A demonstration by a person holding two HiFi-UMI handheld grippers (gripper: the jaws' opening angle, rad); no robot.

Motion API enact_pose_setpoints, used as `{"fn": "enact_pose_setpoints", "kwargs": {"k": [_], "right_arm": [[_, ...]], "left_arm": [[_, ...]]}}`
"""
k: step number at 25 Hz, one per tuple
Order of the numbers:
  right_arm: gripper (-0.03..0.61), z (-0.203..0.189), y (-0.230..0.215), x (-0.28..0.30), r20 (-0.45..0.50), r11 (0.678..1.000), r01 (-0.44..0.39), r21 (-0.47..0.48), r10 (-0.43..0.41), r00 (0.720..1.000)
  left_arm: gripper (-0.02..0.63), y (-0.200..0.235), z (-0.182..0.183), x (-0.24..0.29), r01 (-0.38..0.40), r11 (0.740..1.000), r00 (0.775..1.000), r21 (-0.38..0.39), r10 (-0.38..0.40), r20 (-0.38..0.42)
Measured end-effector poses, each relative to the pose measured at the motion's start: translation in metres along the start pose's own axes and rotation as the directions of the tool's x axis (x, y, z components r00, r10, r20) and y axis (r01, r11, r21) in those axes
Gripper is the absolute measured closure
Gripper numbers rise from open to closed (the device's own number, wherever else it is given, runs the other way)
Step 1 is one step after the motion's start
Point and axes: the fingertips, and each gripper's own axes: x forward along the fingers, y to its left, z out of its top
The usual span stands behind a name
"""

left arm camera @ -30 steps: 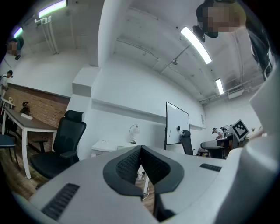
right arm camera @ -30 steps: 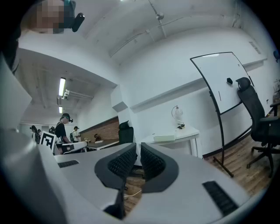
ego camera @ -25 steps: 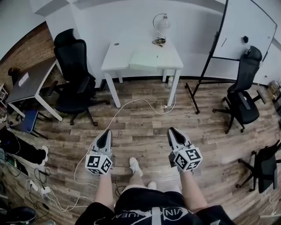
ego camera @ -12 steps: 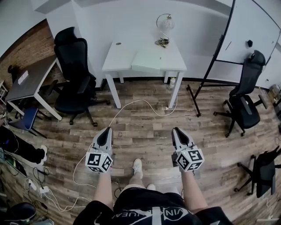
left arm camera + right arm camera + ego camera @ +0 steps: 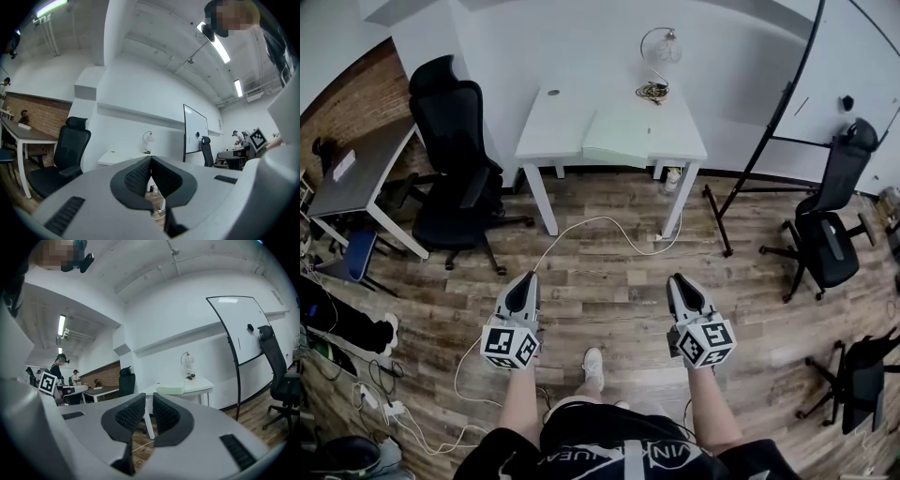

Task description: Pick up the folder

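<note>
A pale green folder (image 5: 630, 137) lies flat on the white table (image 5: 553, 117) against the far wall, towards the table's right half. It also shows in the right gripper view as the folder (image 5: 171, 390) on the tabletop. Both grippers hang level over the wooden floor, well short of the table. My left gripper (image 5: 525, 280) is shut with nothing in it; in its own view, the left gripper (image 5: 151, 159) has its pads meeting. My right gripper (image 5: 678, 279) is also shut and empty; its own view shows the right gripper (image 5: 149, 397) pointing at the table.
A black office chair (image 5: 453, 155) stands left of the table. A lamp (image 5: 662, 49) and cable bundle sit at the table's back. A whiteboard stand (image 5: 759, 131) and another chair (image 5: 828, 225) are to the right. A white cable (image 5: 581, 228) crosses the floor. A grey desk (image 5: 356, 173) stands left.
The table and folder have drawn nearer in the head view as the person steps forward. Both grippers travel with them, still shut and level.
</note>
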Motion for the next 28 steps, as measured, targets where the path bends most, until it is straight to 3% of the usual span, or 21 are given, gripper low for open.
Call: {"fn": "enact_pose_setpoints", "kwargs": {"k": [3, 7, 14, 28], "right_arm": [[0.526, 0.0, -0.006, 0.024, -0.009, 1.0, -0.013, 0.002, 0.013, 1.0], [0.449, -0.003, -0.019, 0.053, -0.033, 0.999, -0.018, 0.027, 0.018, 0.999], [0.405, -0.01, -0.034, 0.099, -0.062, 0.998, 0.011, 0.069, -0.006, 0.998], [0.4, -0.012, -0.059, 0.165, -0.038, 0.987, 0.104, 0.12, -0.1, 0.994]], "left_arm": [[0.598, 0.015, 0.0, 0.021, -0.001, 1.0, 1.0, -0.001, 0.001, 0.0], [0.598, 0.03, -0.002, 0.05, 0.001, 1.0, 1.0, -0.007, -0.001, -0.006], [0.598, 0.059, -0.011, 0.1, 0.03, 0.999, 0.999, -0.024, -0.031, -0.034], [0.598, 0.107, -0.019, 0.185, 0.12, 0.992, 0.992, -0.027, -0.121, -0.038]]}}
